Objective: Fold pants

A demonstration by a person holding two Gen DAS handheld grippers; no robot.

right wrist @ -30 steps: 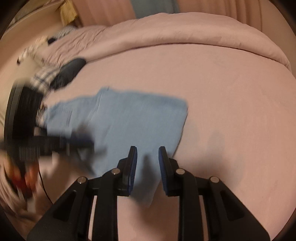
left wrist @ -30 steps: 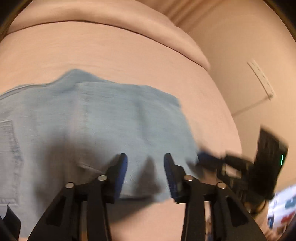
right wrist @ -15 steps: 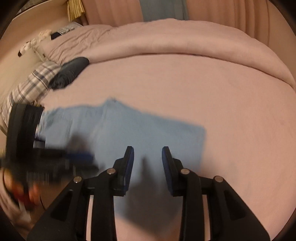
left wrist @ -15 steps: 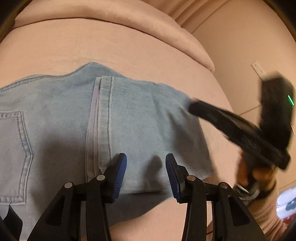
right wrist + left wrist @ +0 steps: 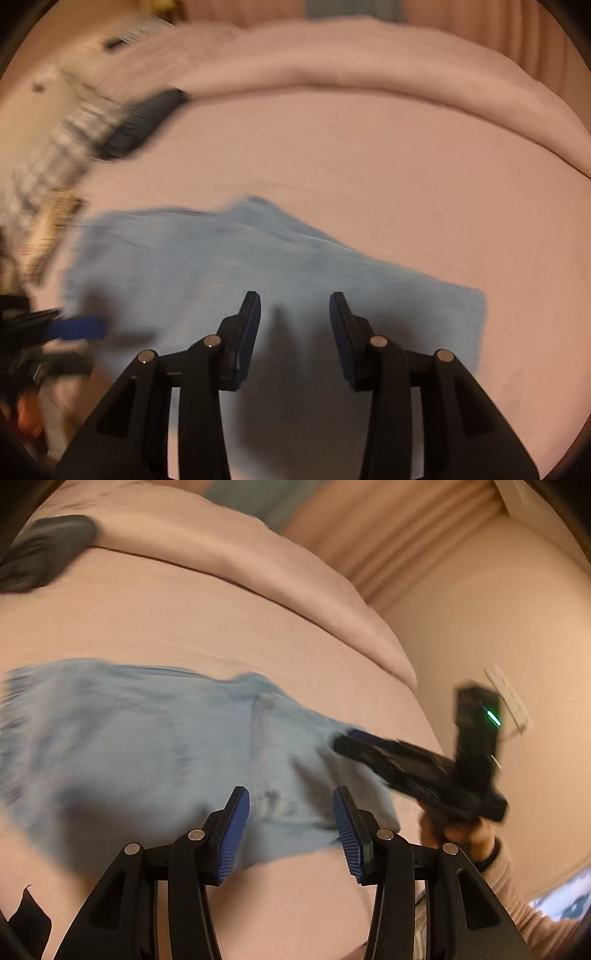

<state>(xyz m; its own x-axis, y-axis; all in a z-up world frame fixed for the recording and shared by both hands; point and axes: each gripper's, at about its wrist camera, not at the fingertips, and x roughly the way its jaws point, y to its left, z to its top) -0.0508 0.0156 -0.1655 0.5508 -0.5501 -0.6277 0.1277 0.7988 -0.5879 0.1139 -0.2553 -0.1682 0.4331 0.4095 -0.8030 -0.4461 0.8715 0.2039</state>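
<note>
Left gripper [image 5: 290, 825]: jaws spread and opening, nothing pinched, blue ribbed pads above near edge of pants [image 5: 147, 746]. Right gripper [image 5: 293, 325]: jaws apart and opening, nothing between them, hanging over same denim. Pants: light blue, folded flat, lying on pink bed sheet [image 5: 388, 177], blurred. Right gripper body shows green light in left view. Dark pillow [image 5: 144, 122] at bed's far left, plaid cloth [image 5: 62, 147] beside it. No readable writing, brand or label anywhere.
</note>
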